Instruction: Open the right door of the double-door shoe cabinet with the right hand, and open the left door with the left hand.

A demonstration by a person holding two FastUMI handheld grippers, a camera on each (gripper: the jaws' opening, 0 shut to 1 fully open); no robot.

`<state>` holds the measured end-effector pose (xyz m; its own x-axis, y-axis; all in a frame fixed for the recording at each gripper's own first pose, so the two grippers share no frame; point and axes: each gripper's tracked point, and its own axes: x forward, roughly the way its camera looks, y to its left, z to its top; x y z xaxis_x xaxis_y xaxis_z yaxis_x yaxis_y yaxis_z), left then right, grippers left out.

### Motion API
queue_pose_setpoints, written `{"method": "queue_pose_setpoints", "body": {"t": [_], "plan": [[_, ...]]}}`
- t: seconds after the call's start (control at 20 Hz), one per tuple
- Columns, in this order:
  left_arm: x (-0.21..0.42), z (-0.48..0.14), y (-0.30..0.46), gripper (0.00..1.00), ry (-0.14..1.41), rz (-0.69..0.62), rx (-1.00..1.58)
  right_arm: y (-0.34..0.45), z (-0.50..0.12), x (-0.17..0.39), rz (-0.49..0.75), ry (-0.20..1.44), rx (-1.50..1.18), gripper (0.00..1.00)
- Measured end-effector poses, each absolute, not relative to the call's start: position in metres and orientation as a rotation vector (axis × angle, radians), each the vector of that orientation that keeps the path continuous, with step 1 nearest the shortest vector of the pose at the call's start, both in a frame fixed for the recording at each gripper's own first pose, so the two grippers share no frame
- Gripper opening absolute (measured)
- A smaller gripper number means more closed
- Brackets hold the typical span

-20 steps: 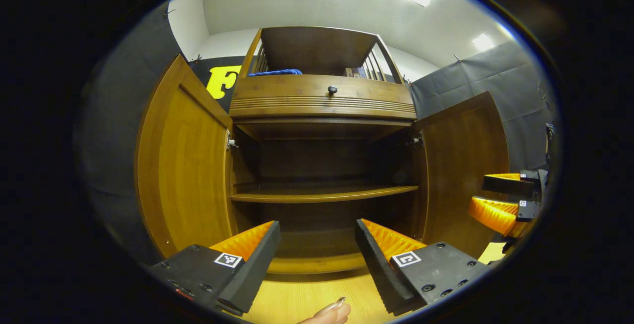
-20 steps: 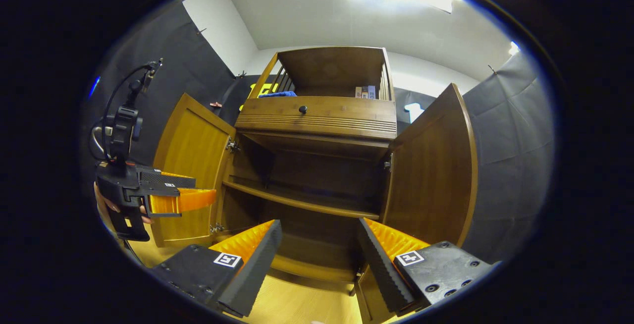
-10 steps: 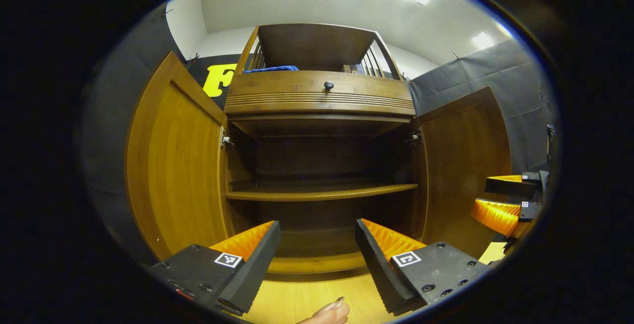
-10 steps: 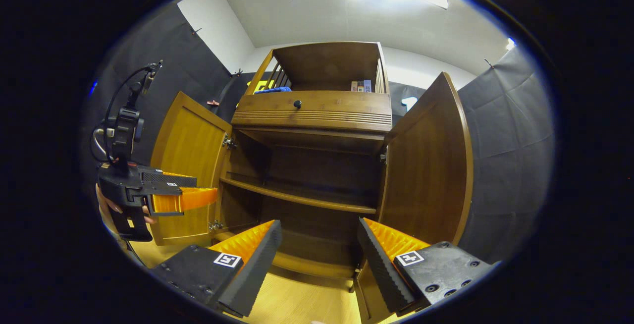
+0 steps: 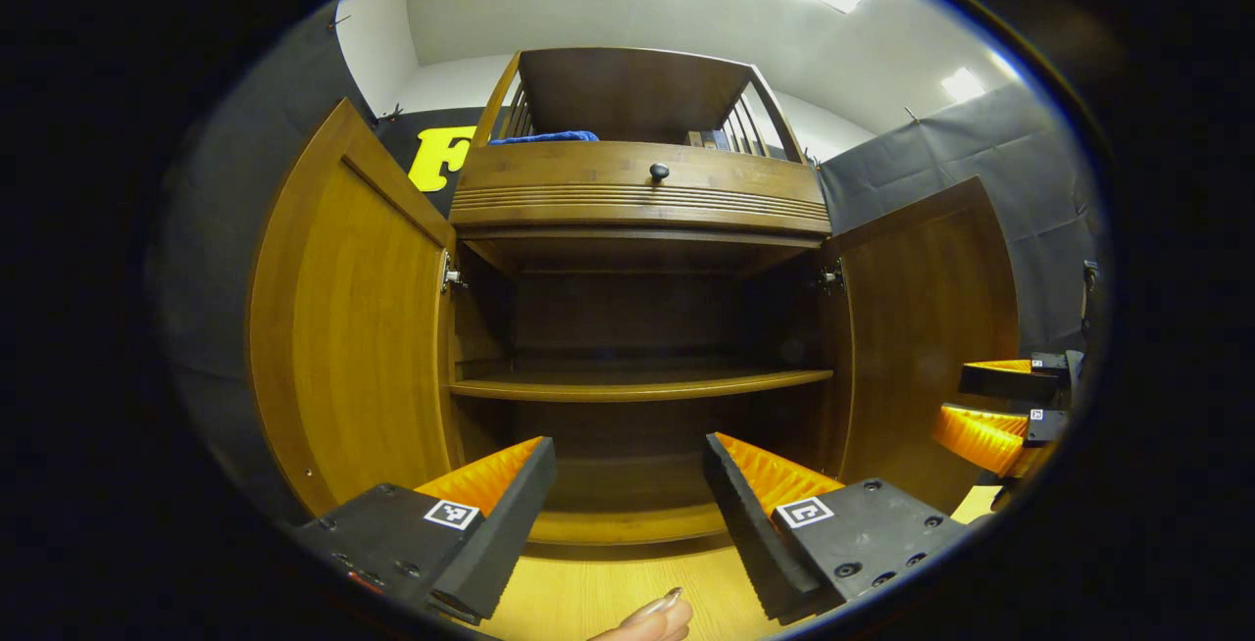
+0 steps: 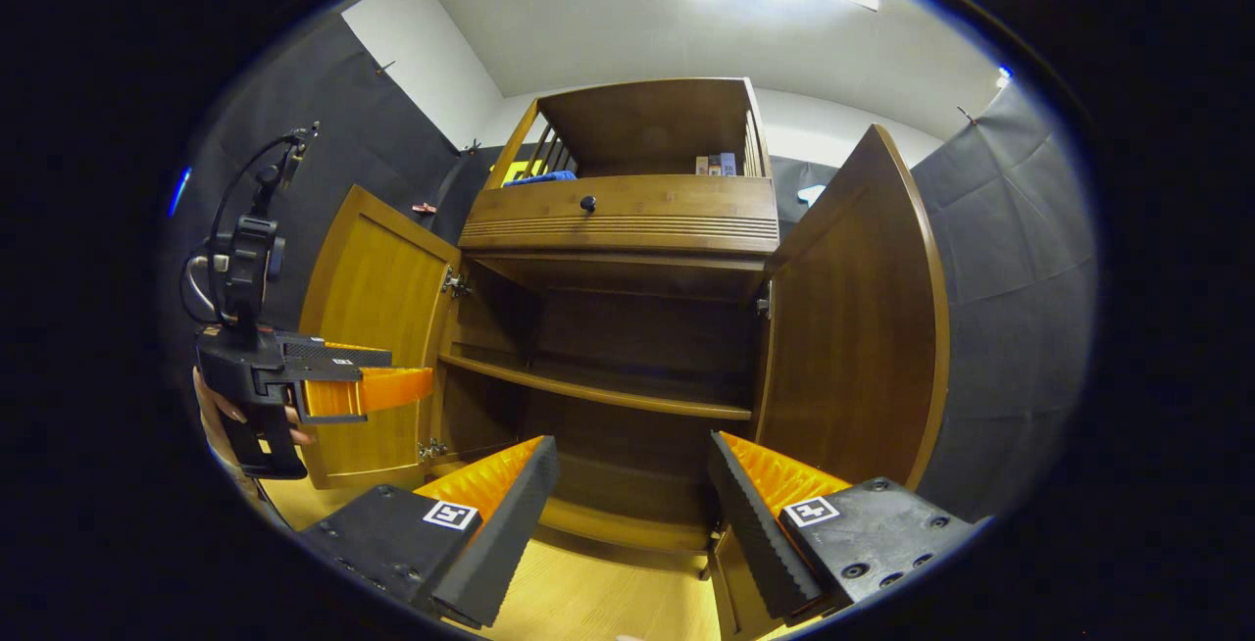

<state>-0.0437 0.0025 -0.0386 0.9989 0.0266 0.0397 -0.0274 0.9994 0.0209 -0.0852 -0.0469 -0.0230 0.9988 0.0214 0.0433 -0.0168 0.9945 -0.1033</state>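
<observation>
Ribbed-fingered tool (image 5: 627, 484), square tag markings, screwed bodies; cabled other tool (image 6: 377, 388).

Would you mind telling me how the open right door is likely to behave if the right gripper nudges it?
The right door looks like a rigid wooden panel, so it probably won't flex. Hung on a hinge, it should swing rather than slide. The open right gripper holds nothing.
</observation>
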Motion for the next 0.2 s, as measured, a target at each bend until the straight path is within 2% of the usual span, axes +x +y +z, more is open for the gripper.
{"method": "queue_pose_setpoints", "body": {"t": [0.2], "plan": [[-0.0452,-0.0383,-0.0003,0.94,-0.043,0.018,0.017,-0.0429,-0.0246,-0.0853,0.032,-0.042,-0.101,0.97]]}}
